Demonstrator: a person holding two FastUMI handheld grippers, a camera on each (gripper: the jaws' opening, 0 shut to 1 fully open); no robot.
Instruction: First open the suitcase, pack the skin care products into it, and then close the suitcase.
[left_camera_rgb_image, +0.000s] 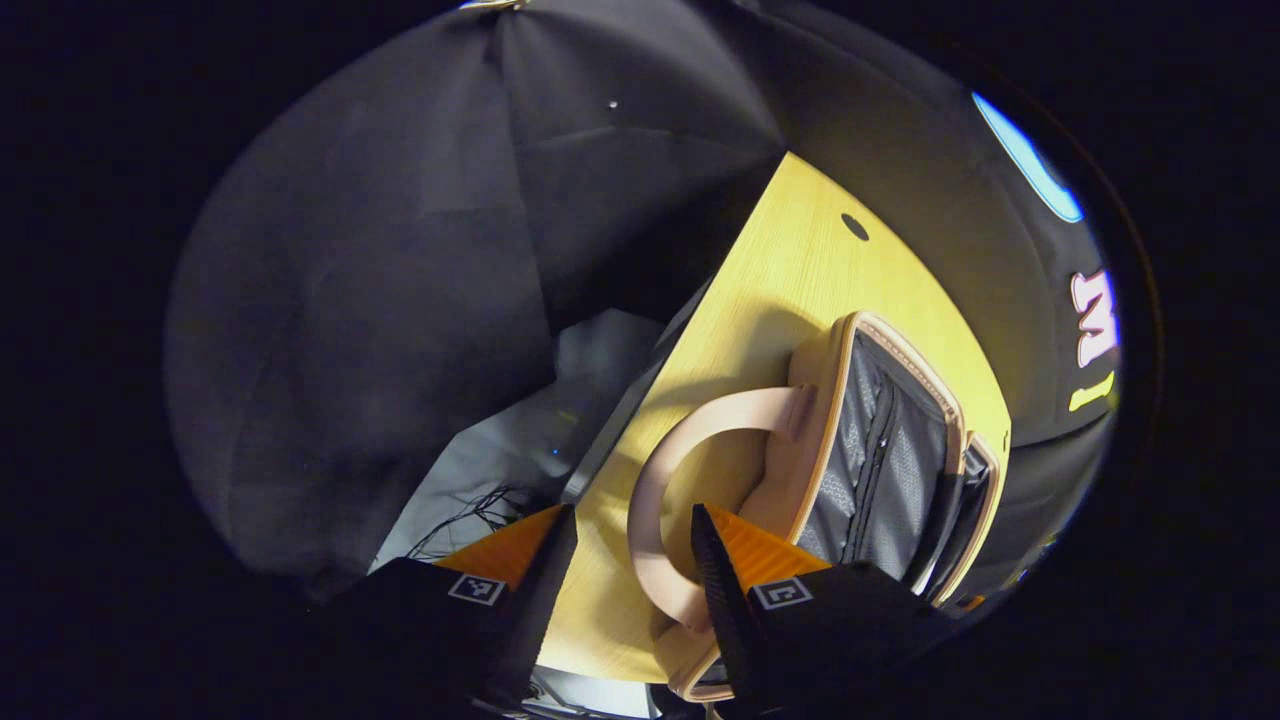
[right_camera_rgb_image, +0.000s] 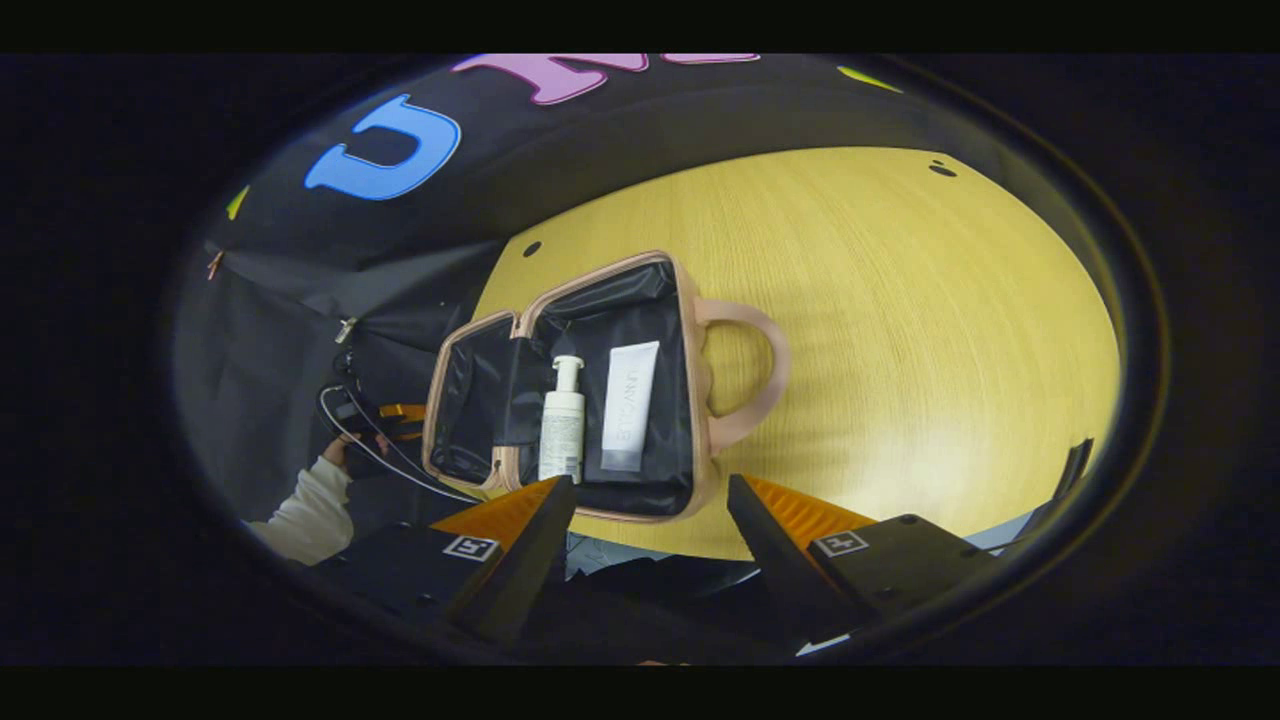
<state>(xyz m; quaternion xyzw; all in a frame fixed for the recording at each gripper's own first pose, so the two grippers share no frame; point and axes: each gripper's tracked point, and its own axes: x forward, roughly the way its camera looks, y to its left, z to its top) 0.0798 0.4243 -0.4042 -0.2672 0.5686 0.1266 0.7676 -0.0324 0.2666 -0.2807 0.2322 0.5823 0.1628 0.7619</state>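
Observation:
A small pink suitcase (right_camera_rgb_image: 692, 330) lies open on the yellow table (right_camera_rgb_image: 900, 330), its black lining showing. In the half with the handle (right_camera_rgb_image: 762, 368) lie a white pump bottle (right_camera_rgb_image: 563, 420) and a white tube (right_camera_rgb_image: 630, 405), side by side. My right gripper (right_camera_rgb_image: 650, 487) is open just short of that half's near rim, holding nothing. In the left gripper view the suitcase (left_camera_rgb_image: 815, 440) shows a grey mesh lining (left_camera_rgb_image: 880, 470). Its pink handle (left_camera_rgb_image: 665, 470) arcs between the fingers of my open left gripper (left_camera_rgb_image: 632, 520); one finger hides part of the handle.
A hand in a white sleeve (right_camera_rgb_image: 310, 510) holds a gripper (right_camera_rgb_image: 375, 420) beside the suitcase's lid half (right_camera_rgb_image: 470, 400). Small dark holes (right_camera_rgb_image: 940, 168) mark the tabletop. Past the table's edge are a pale cloth and cables (left_camera_rgb_image: 500, 470).

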